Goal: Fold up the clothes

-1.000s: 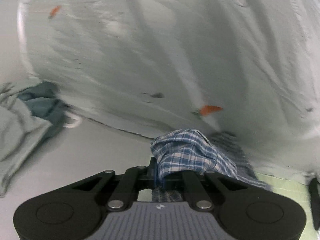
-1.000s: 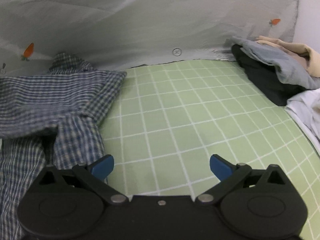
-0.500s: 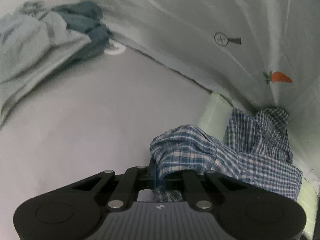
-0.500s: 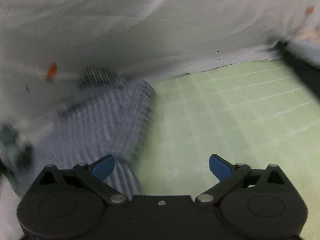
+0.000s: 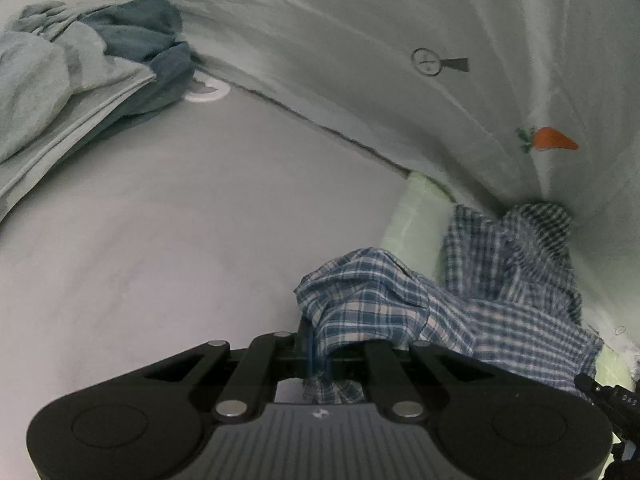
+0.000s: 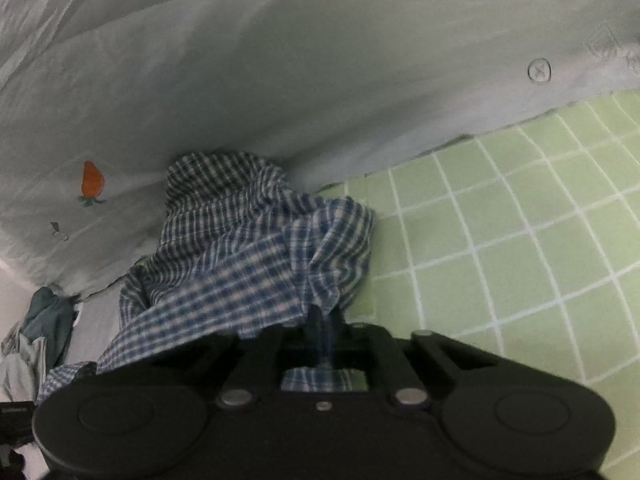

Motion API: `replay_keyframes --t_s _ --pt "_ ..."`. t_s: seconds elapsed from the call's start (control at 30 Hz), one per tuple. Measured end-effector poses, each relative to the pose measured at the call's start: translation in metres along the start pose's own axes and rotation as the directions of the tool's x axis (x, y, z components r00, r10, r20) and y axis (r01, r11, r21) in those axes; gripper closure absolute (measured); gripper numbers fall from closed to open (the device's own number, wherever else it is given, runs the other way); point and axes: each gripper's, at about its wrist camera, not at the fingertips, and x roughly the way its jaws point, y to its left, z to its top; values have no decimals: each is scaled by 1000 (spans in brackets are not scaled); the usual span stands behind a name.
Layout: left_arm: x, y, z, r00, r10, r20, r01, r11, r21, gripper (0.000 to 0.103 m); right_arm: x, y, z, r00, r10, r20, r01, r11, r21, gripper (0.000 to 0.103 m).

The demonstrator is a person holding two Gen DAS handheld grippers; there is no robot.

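Left gripper (image 5: 318, 354): jaws closed on a bunched edge of the plaid garment (image 5: 400, 304), as it was a second ago; the grip is unchanged, but the hand has come lower over the grey surface (image 5: 180, 240). A heap of grey-blue laundry (image 5: 80, 68) lies at 10 o'clock in the left view, well apart.

Right gripper (image 6: 322, 326): changed. A second ago its jaws stood wide over the green checked mat (image 6: 520, 240) with nothing between them; now they have closed on the near edge of the same garment, at 6 o'clock in the right view. The garment's bulk lies crumpled at 11 o'clock from that grip, against the pale carrot-print sheet (image 6: 280, 60), straddling the mat's edge.

Judgement: both hands now hold the cloth, so lifting and spreading it flat can begin. Folding proper has not started.
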Motion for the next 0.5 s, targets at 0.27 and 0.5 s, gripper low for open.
replay_keyframes --t_s 0.27,0.5 --pt "-72 -35 39 958 -188 216 186 982 29 99 -14 -12 33 997 -29 69 34 997 -68 102" --pt "-34 -26 28 985 -71 155 71 997 2 98 5 -7 23 993 -109 44 113 988 -102 101"
